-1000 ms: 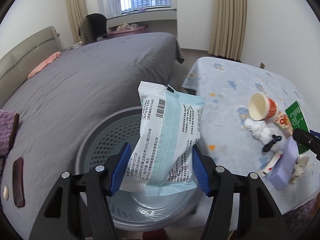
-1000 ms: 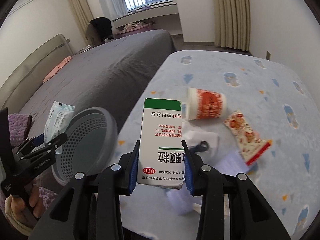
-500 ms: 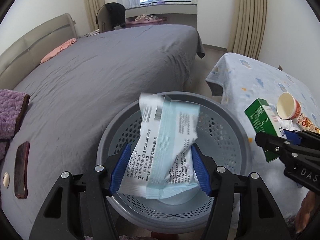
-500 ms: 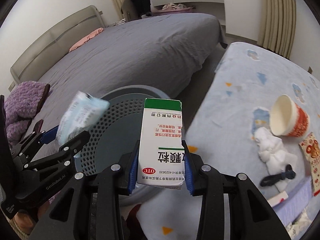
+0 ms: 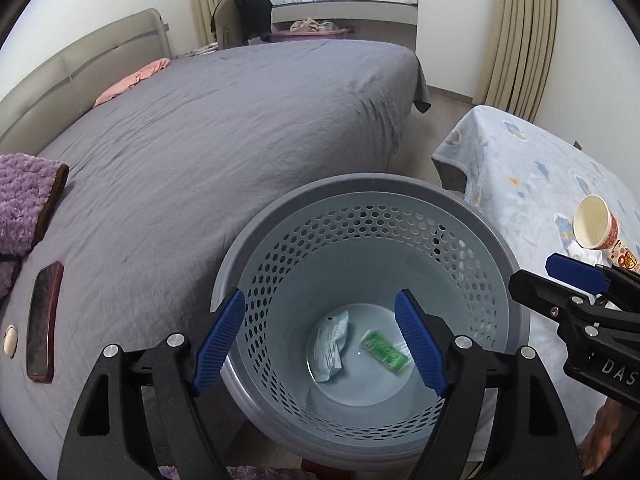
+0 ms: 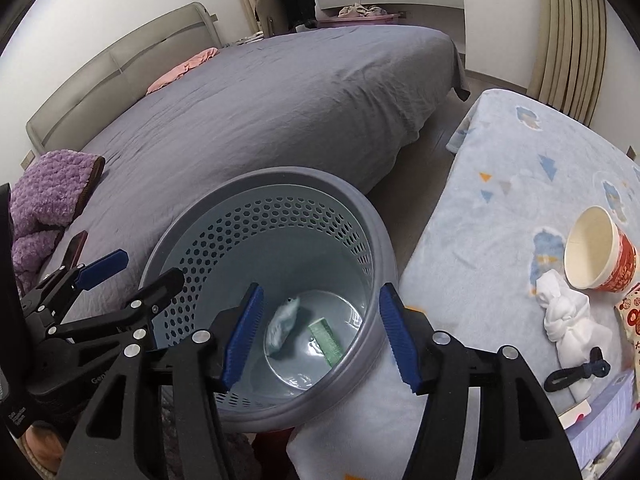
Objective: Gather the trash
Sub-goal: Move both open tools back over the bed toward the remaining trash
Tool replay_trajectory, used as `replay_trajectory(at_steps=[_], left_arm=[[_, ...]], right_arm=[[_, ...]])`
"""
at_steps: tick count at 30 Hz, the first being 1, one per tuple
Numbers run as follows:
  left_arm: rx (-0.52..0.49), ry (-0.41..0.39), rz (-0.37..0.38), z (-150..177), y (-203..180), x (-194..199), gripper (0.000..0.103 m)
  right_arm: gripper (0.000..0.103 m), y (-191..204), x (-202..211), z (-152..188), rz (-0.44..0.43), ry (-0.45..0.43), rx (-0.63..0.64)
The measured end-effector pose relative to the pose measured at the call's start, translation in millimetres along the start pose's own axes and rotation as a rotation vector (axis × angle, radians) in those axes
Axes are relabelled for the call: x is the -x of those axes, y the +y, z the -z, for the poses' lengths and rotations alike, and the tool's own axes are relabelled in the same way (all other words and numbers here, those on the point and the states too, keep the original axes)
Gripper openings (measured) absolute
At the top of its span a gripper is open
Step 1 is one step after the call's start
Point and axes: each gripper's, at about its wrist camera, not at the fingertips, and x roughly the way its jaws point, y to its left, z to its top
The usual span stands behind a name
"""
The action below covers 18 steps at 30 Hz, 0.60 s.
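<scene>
A grey perforated trash basket (image 5: 376,184) (image 6: 276,178) stands between the bed and the table. On its bottom lie a white and blue packet (image 5: 330,346) (image 6: 282,326) and a green medicine box (image 5: 384,350) (image 6: 326,338). My left gripper (image 5: 320,338) is open and empty above the basket. My right gripper (image 6: 320,334) is open and empty above the basket's near right rim. On the table lie a red paper cup (image 6: 600,254) on its side, a crumpled white tissue (image 6: 568,316), a black clip (image 6: 580,370) and a red snack wrapper (image 6: 630,314).
A grey bed (image 5: 224,120) fills the left and middle. On it lie a dark phone (image 5: 44,322) and a purple fleece item (image 5: 24,204). The table with a light blue patterned cloth (image 6: 512,184) stands at the right. A purple box (image 6: 612,412) lies at its near edge.
Both grippers have opened. The packet has dropped from the left gripper and the green box from the right gripper. Both now lie on the basket's bottom.
</scene>
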Motion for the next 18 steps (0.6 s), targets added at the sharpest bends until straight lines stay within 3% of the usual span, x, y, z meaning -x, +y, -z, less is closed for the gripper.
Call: replay_trajectory(at_steps=[7, 18], left_arm=[[0.003, -0.009, -0.016, 1, 1, 1, 0.079], [0.006, -0.037, -0.024, 0, 3, 7, 0.092]], right_arm=[[0.058, -2, 1, 4, 0.014, 0.001, -0.011], [0.058, -7, 9, 13, 0.037, -0.002, -0.037]])
